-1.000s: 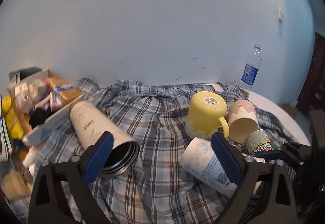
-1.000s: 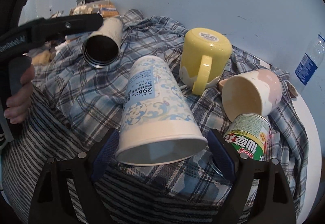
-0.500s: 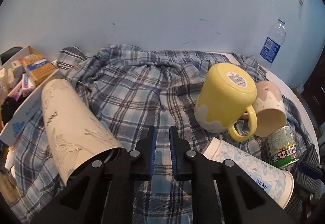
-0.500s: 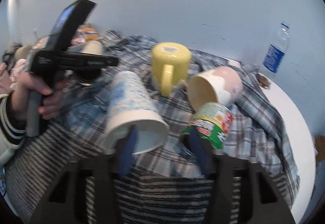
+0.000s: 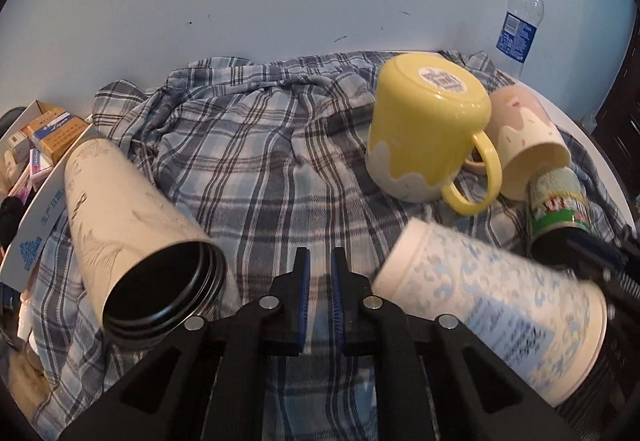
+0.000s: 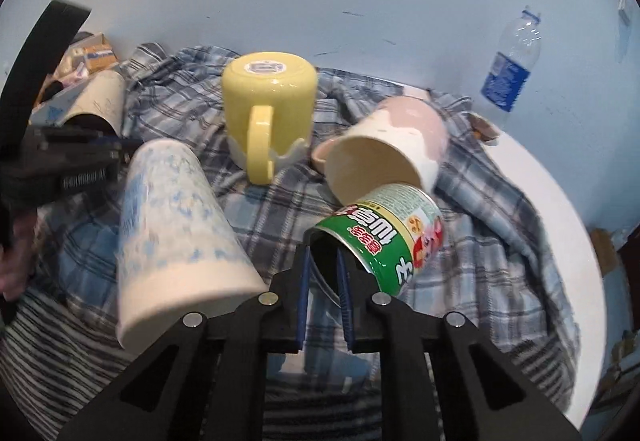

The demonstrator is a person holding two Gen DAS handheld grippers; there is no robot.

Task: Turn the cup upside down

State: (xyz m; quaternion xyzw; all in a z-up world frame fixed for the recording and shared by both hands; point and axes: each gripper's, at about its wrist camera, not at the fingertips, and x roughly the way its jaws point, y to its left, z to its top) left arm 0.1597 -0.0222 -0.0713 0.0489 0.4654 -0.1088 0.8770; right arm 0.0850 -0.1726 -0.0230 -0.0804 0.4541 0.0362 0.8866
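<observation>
A yellow mug (image 5: 428, 129) (image 6: 269, 113) stands upside down on the plaid cloth. A blue-patterned paper cup (image 5: 496, 305) (image 6: 176, 233) lies on its side, blurred. A pink and cream cup (image 5: 528, 145) (image 6: 392, 153) lies on its side, mouth toward me. A cream tumbler (image 5: 136, 233) (image 6: 100, 101) lies on its side at the left. My left gripper (image 5: 319, 273) is shut and empty between the tumbler and the paper cup. My right gripper (image 6: 324, 273) is shut and empty, in front of a green can (image 6: 384, 237).
The green can (image 5: 560, 205) lies on its side beside the pink cup. A water bottle (image 5: 520, 25) (image 6: 508, 69) stands by the wall. Boxes (image 5: 44, 137) sit at the far left. The plaid cloth (image 5: 260, 145) covers a round white table (image 6: 560, 225).
Both grippers have shut: wide open a second ago, closed and empty now. The right gripper has let the paper cup go and shifted right toward the can. The left gripper moved forward.
</observation>
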